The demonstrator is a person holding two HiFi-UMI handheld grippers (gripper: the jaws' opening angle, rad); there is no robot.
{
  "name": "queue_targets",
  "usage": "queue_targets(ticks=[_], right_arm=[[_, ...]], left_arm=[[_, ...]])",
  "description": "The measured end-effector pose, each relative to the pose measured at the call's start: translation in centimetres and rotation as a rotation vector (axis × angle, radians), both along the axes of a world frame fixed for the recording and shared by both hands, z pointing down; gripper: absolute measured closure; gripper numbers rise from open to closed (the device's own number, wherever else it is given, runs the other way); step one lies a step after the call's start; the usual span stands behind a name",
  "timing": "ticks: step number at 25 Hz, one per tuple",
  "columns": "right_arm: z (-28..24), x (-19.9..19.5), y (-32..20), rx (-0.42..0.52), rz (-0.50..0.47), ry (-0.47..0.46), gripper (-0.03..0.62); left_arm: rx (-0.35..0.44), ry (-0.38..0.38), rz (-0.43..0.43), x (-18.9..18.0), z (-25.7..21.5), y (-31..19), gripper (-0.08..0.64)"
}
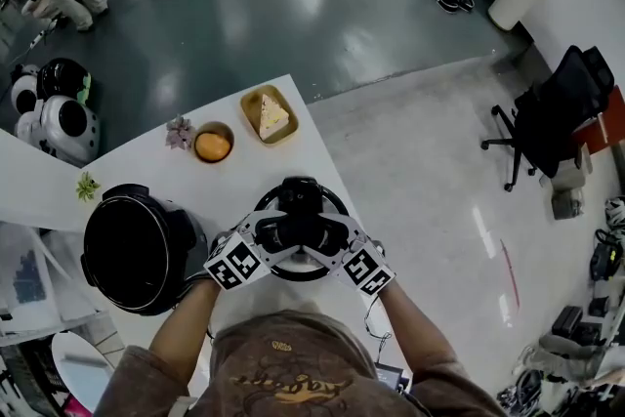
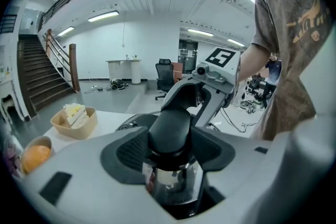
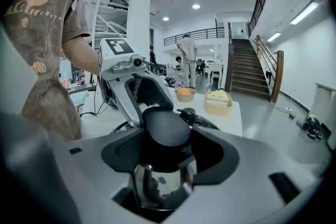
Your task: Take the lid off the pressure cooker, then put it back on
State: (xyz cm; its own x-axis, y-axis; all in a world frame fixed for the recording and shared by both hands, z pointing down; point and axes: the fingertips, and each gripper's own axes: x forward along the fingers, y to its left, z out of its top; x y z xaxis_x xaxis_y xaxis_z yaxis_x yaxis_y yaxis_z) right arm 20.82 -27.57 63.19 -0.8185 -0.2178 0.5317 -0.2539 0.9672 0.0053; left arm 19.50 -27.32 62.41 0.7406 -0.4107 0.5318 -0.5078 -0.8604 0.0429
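Observation:
The pressure cooker's pot (image 1: 137, 249) stands open at the left of the white table (image 1: 146, 166), its dark inside showing. Its round lid (image 1: 293, 271) is over the table to the pot's right; whether it rests on the tabletop I cannot tell. My left gripper (image 1: 271, 237) and right gripper (image 1: 330, 237) face each other across it. Both are shut on the lid's black handle (image 1: 301, 200). In the left gripper view the handle (image 2: 170, 126) sits between the left gripper's (image 2: 169, 152) pads. The right gripper view shows the same handle (image 3: 165, 126) clamped in the right gripper (image 3: 167, 152).
Behind the lid stand a bowl with an orange (image 1: 213, 145), a tan box with a wedge of cake (image 1: 271, 115), a small flower (image 1: 180, 132) and a green sprig (image 1: 88, 186). The table's right edge runs close beside the lid. An office chair (image 1: 557, 112) stands far right.

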Motion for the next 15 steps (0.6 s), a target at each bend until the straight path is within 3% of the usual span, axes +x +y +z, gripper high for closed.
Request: queue_targets(ticks=[10,15], right_arm=[[1.13,0.14,-0.26,0.001,0.012,0.029,0.316],[0.96,0.17,0.07,-0.057,0.015,0.015,0.316]], left_arm=[[0.018,-0.032,0.023,0.04,0.85,-0.07,0.299],[0.015,-0.037,0.018,-0.09,0.72,-0.13,0.284]])
